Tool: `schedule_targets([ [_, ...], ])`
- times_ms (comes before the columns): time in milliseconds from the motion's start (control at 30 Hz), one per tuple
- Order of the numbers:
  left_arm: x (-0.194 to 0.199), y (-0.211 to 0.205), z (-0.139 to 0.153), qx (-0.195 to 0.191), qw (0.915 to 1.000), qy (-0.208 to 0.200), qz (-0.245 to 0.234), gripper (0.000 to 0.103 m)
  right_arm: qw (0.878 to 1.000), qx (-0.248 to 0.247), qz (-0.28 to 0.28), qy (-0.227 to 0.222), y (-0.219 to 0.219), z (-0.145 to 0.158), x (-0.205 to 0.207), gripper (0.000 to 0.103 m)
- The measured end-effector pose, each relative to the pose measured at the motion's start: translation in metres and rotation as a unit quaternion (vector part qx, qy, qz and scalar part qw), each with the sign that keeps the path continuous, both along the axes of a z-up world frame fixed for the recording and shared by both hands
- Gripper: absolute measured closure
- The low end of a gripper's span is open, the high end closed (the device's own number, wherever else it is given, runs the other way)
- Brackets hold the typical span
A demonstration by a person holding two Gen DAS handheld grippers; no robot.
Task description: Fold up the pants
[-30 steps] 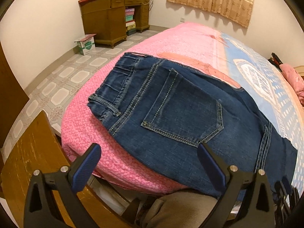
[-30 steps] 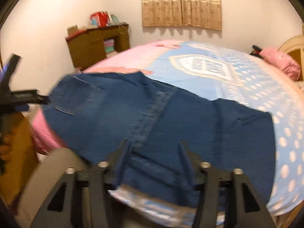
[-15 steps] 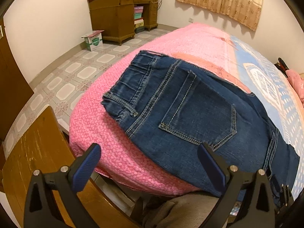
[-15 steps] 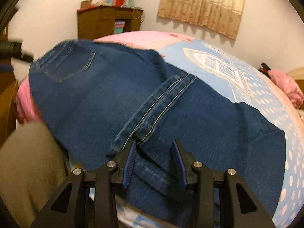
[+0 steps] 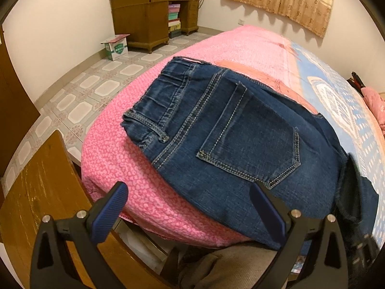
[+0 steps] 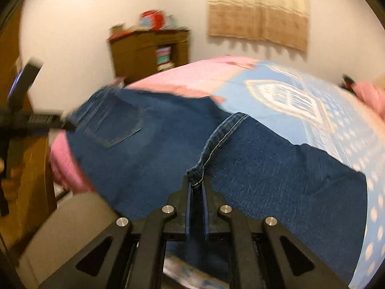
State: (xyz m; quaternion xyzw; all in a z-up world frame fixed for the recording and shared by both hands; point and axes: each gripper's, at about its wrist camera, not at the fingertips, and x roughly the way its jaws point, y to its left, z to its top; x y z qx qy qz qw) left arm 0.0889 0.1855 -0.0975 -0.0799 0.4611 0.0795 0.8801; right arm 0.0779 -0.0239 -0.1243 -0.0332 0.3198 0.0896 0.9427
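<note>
The right gripper [image 6: 196, 184], a black two-finger tool with blue pads, had just been closing and stood nearly shut, its jaws pinched on a raised fold of the dark blue denim pants [image 6: 264, 180]. The pinched part was the end of a thick stitched seam that rose from the cloth into the narrow gap between the pads. That view was blurred, so how deep the cloth sat between the jaws could not be told.

The left gripper [image 5: 190, 204], of the same make, stood wide open and held nothing. One blue pad [image 5: 110, 214] hung over the pink front edge of the bed cover, the other [image 5: 264, 214] over the near edge of the pants just below the back pocket [image 5: 250, 134]; whether that pad touched the denim could not be told.

The pants [image 5: 228, 144] lay flat on the bed [image 5: 216, 53], back side up, near its front edge. The waistband lay towards the pink corner of the patterned pink and light blue bed cover [image 5: 134, 168], and the legs ran across onto the blue dotted part.

A brown wooden desk [image 5: 149, 16] stood against the far wall.
</note>
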Motion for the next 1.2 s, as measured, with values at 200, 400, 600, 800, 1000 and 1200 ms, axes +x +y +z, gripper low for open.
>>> schedule_targets([
  [200,-0.002,0.005,0.003,0.010,0.9999,-0.006,0.003,0.000,0.986,-0.167,0.024,0.012,0.059,-0.052,-0.003,0.072],
  [400,0.000,0.013,0.000,0.004,0.9999,-0.004,0.015,0.000,0.991,-0.103,0.060,-0.062,0.062,-0.005,-0.041,0.046],
  [600,0.001,0.000,0.001,0.019,0.9997,-0.013,-0.010,0.000,0.990,-0.012,-0.127,-0.058,-0.038,0.026,-0.007,0.047],
  [800,0.004,0.007,-0.011,0.014,0.9999,0.007,0.003,0.000,0.978,0.022,-0.199,0.051,-0.101,-0.032,0.029,0.050],
  [1000,0.005,0.025,-0.007,0.026,0.9994,0.002,0.022,0.000,0.978,0.028,-0.206,0.022,-0.106,-0.034,0.007,0.049],
  [1200,0.014,0.048,-0.024,0.009,0.9981,0.020,0.058,0.000,0.949,0.145,-0.279,0.009,-0.161,-0.009,-0.032,0.047],
])
